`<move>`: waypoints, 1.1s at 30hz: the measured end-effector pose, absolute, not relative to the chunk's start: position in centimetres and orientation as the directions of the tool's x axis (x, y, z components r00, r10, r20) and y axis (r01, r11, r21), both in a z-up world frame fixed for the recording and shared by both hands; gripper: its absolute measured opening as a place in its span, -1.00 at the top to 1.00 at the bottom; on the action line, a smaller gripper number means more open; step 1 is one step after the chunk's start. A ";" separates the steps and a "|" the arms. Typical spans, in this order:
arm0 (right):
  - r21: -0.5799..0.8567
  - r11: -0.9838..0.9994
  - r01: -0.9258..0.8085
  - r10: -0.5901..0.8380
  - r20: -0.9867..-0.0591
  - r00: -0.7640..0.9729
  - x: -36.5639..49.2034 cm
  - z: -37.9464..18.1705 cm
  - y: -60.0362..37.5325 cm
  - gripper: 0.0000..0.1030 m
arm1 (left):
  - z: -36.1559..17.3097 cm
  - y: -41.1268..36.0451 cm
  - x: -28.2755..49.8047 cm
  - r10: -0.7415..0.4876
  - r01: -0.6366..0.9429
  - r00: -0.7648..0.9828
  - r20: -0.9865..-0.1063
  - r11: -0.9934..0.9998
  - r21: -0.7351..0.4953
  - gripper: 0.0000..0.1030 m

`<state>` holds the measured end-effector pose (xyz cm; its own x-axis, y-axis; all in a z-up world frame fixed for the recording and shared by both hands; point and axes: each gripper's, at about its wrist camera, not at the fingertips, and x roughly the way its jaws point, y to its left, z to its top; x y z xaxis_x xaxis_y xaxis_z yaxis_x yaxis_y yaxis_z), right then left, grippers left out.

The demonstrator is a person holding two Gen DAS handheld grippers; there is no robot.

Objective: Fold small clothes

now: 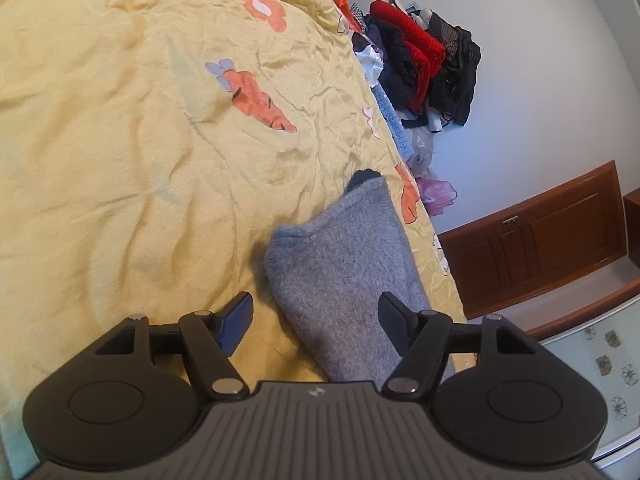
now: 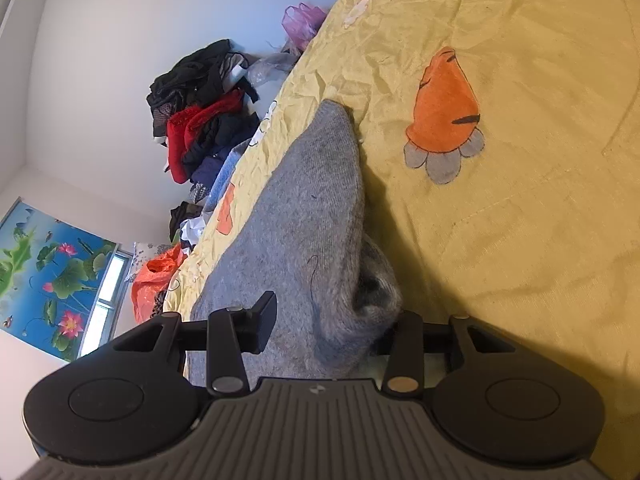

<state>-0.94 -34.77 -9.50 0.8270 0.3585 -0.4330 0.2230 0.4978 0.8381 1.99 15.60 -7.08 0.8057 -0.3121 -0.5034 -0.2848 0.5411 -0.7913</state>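
Grey sock lies on the bed, on the yellow bedspread printed with orange carrots, close to the bed's edge; its length runs away from both cameras. Progress, as a judgement: fold not finished. In the left wrist view the sock appears doubled, with a ribbed cuff edge lying over a lower layer and a dark tip showing at the far end, so one fold may already be laid, though the fisheye view is too skewed to be sure. In the right wrist view one end bulges up in a loose hump with a dark opening, not flat; flattening or a further fold looks to be left. Left hand-held gripper: jaws wide apart, straddling the near end of the sock, holding nothing; the right-side finger sits over the fabric, contact uncertain. Right hand-held gripper: jaws also apart, the raised hump of sock between them; the far finger is hidden behind the fabric, so no clamp is evident. A clothes pile, dark and red, sits beyond the bed against the wall.
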 end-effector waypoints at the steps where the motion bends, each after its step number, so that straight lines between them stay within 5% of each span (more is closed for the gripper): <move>1: 0.837 0.500 0.222 0.354 -0.432 0.830 -0.9 -9.5 -34.7 0.09 | -7.1 15.5 2.7 -0.303 -0.284 0.810 -0.501 0.546 -0.789 -0.34; 3: 0.843 0.490 0.223 0.348 -0.423 0.837 -0.3 -9.5 -34.5 0.08 | -7.2 15.1 4.2 -0.276 -0.274 0.825 -0.493 0.567 -0.777 -0.27; 5: 0.846 0.484 0.224 0.333 -0.415 0.847 0.5 -9.6 -34.3 0.13 | -7.5 14.9 5.7 -0.255 -0.292 0.821 -0.511 0.581 -0.760 0.35; 8: 0.840 0.489 0.235 0.326 -0.426 0.844 2.0 -10.1 -33.8 0.38 | -8.7 15.1 7.2 -0.277 -0.311 0.807 -0.522 0.552 -0.774 0.77; 9: 0.838 0.490 0.242 0.328 -0.434 0.839 2.5 -10.3 -33.5 0.65 | -8.7 15.1 7.4 -0.275 -0.312 0.805 -0.526 0.559 -0.768 0.78; 11: 0.838 0.482 0.255 0.347 -0.450 0.823 3.4 -11.0 -33.3 0.73 | -8.0 14.8 7.5 -0.262 -0.312 0.794 -0.549 0.599 -0.737 0.82; 22: 0.818 0.561 0.127 0.435 -0.422 0.795 0.6 -7.0 -33.8 0.73 | -3.2 15.5 0.5 -0.327 -0.170 0.818 -0.473 0.647 -0.743 0.85; 33: 0.842 0.515 0.162 0.533 -0.463 0.708 -11.1 -7.3 -35.3 0.72 | -4.9 19.4 -10.4 -0.361 -0.258 0.695 -0.622 0.682 -0.684 0.83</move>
<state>-11.11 -35.29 -7.29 0.7082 0.5332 -0.4627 0.1617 0.5155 0.8415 -10.45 19.42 -4.94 0.6953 -0.3606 -0.6218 -0.2582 0.6820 -0.6842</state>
